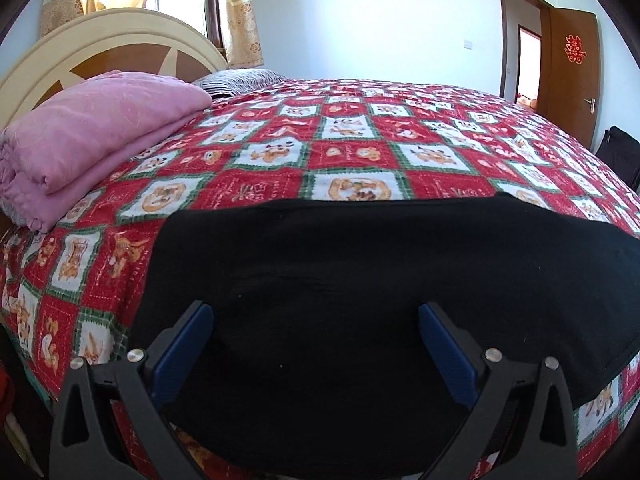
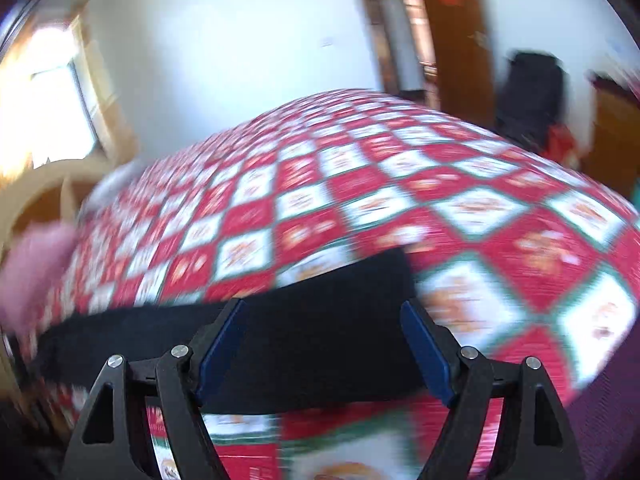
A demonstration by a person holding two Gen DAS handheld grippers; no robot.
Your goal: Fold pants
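Left gripper: the black two-finger left gripper with blue pads point(image 1: 316, 320) stood wide open above the cloth, nothing held between its jaws.
Right gripper: the black right gripper with blue pads point(image 2: 322, 316) was likewise spread wide and held nothing; its view was smeared by blur.
Pants: the black knit pants point(image 1: 360, 272) lay flat as a broad folded slab just beneath and ahead of the left fingers; in the right view they point(image 2: 280, 344) crossed under both pads as a dark band.
Bedspread: a red, white and green checked quilt with orange cartoon squares point(image 1: 352, 148) stretched beyond the pants; its printed lettering was too small to read.
Blanket: a folded pink blanket point(image 1: 92, 136) sat ahead to the left, apart from the pants.
Headboard: a cream and brown arched wooden headboard point(image 1: 120, 40) rose behind the blanket.
Door: a brown wooden door point(image 1: 572, 76), far right, bore a red paper double-happiness character point(image 1: 575, 50).
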